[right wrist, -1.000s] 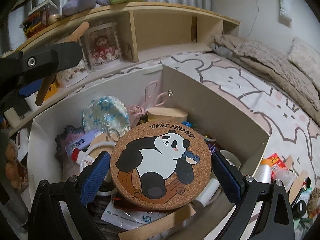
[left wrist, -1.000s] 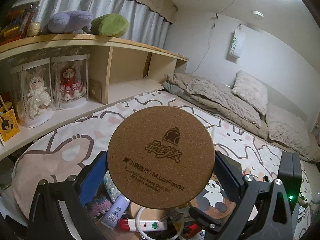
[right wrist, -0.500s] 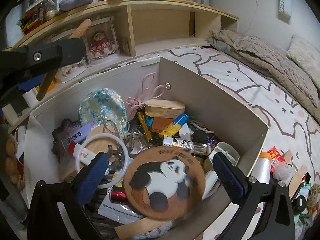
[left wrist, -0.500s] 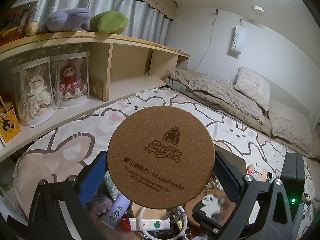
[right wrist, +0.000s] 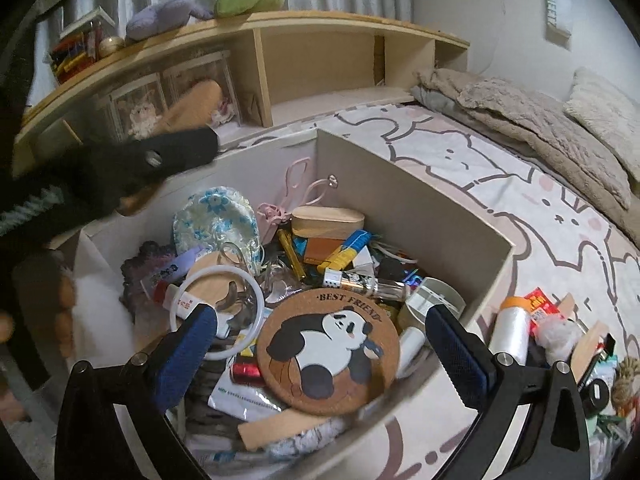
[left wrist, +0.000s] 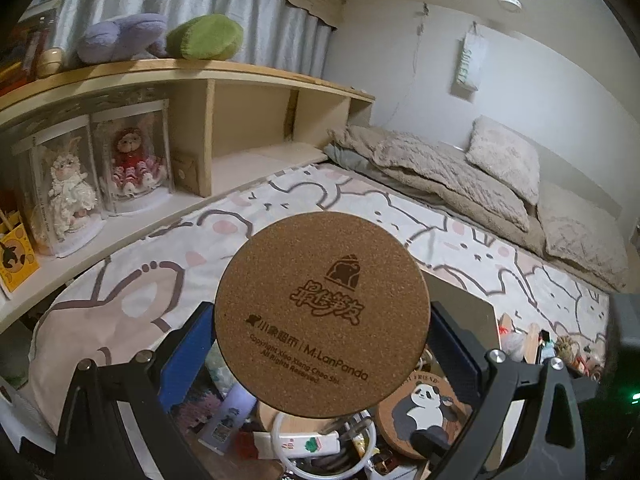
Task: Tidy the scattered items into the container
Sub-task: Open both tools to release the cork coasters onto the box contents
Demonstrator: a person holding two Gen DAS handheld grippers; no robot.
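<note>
My left gripper is shut on a round cork coaster with its printed back towards the camera, held above the white box. My right gripper is open and empty above the box's near side. A panda cork coaster lies flat on the pile of small items in the box; it also shows in the left wrist view. The left gripper's black body with its coaster edge-on is over the box's far left corner.
The box stands on a bed with a bunny-print sheet. Scattered items lie right of the box, among them a clear roll and a red packet. A wooden shelf with dolls runs behind. Pillows lie at the far end.
My right gripper has opened and let the panda coaster fall onto the pile in the box, then drawn back a little. My left gripper still holds its coaster.
</note>
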